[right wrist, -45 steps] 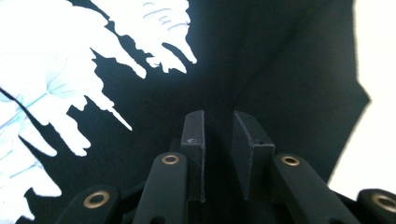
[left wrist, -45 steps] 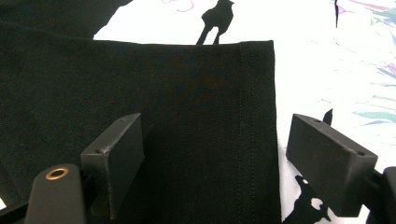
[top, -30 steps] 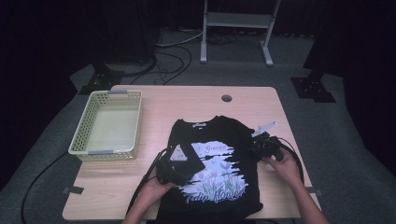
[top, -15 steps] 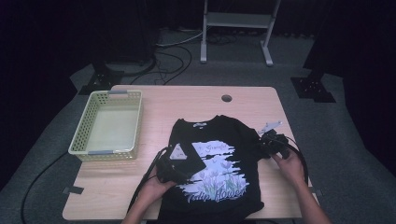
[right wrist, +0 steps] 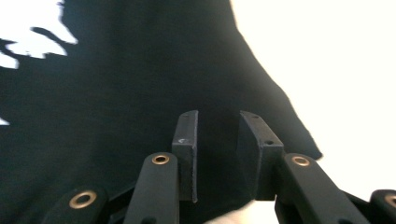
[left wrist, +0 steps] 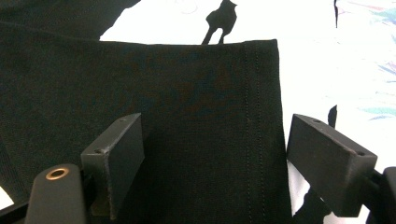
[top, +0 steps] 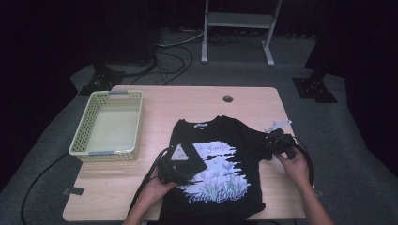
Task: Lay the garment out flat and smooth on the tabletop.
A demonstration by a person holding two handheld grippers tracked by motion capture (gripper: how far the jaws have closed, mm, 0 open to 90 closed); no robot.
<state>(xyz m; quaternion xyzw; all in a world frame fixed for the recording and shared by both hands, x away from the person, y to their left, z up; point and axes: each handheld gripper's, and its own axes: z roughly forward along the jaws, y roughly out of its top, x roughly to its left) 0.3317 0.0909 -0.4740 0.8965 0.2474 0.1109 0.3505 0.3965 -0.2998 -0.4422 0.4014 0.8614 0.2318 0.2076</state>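
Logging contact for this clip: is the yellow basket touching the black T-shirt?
Apart. The high view shows a strip of bare table between the basket and the T-shirt.

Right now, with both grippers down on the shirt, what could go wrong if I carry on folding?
1. The left gripper is open over the folded-in sleeve, so that flap could slide back out.
2. The right gripper has its jaws nearly closed on the shirt near its edge; a shallow pinch there might slip when pulled.
3. The right gripper's cable loops by the table edge and could snag or drag the cloth.
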